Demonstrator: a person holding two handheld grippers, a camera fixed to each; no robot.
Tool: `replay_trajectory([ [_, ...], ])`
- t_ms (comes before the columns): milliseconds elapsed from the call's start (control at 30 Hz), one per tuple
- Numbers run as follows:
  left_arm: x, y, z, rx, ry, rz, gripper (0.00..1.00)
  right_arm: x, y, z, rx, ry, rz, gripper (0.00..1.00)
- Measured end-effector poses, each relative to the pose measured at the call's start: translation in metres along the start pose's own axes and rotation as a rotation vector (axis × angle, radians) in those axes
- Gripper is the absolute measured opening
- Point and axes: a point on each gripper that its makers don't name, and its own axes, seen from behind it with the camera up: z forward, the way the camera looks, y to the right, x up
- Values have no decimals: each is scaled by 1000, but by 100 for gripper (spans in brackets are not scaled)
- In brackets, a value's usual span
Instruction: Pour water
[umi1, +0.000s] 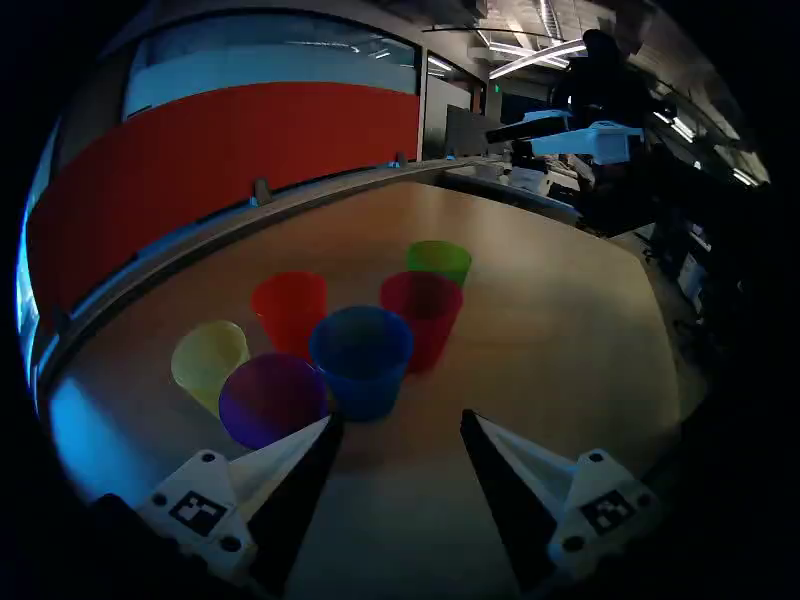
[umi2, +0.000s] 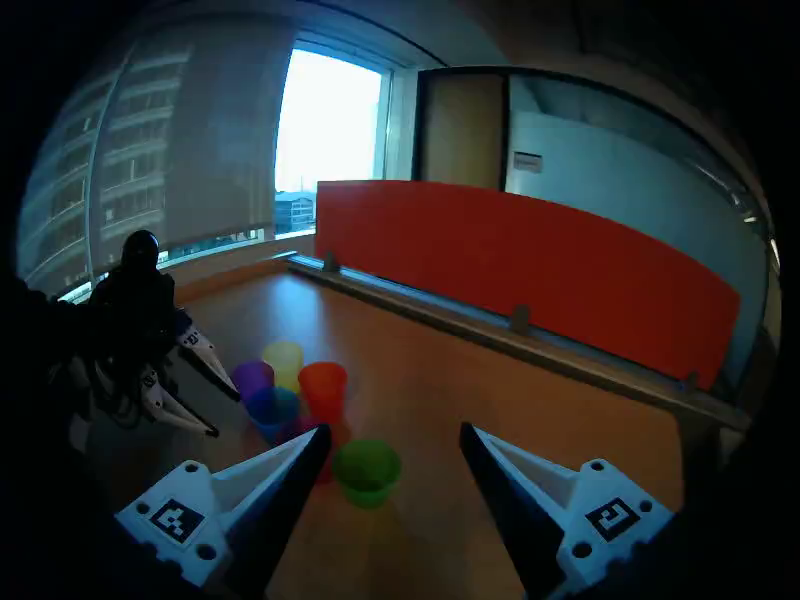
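Observation:
Six plastic cups stand clustered on the wooden table (umi1: 560, 330): yellow (umi1: 210, 358), purple (umi1: 270, 398), blue (umi1: 362, 355), orange (umi1: 290, 308), red (umi1: 422, 310) and green (umi1: 438, 260). My left gripper (umi1: 400, 430) is open just in front of the blue cup, with nothing between its fingers. My right gripper (umi2: 395, 435) is open too, held above the table, with the green cup (umi2: 366, 470) below its gap. Past it stand the orange (umi2: 322, 388), yellow (umi2: 283, 358), purple (umi2: 252, 378) and blue (umi2: 272, 408) cups. I cannot tell whether any cup holds water.
A red partition (umi1: 220, 160) runs along the table's far edge. From the right gripper view, the left gripper (umi2: 228, 415) and the dark hand holding it are beside the cups. The right gripper (umi1: 520, 135) hangs far off above the table's back. Bare tabletop lies right of the cups.

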Motion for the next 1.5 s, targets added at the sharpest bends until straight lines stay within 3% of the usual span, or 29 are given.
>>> replay_trajectory([
  [767,8,-20,20,31,-11,35,86,-4,8,-2,-13,-10,7,100],
  [1500,20,-33,38,18,-51,86,86,-11,11,-4,-17,-20,10,100],
])
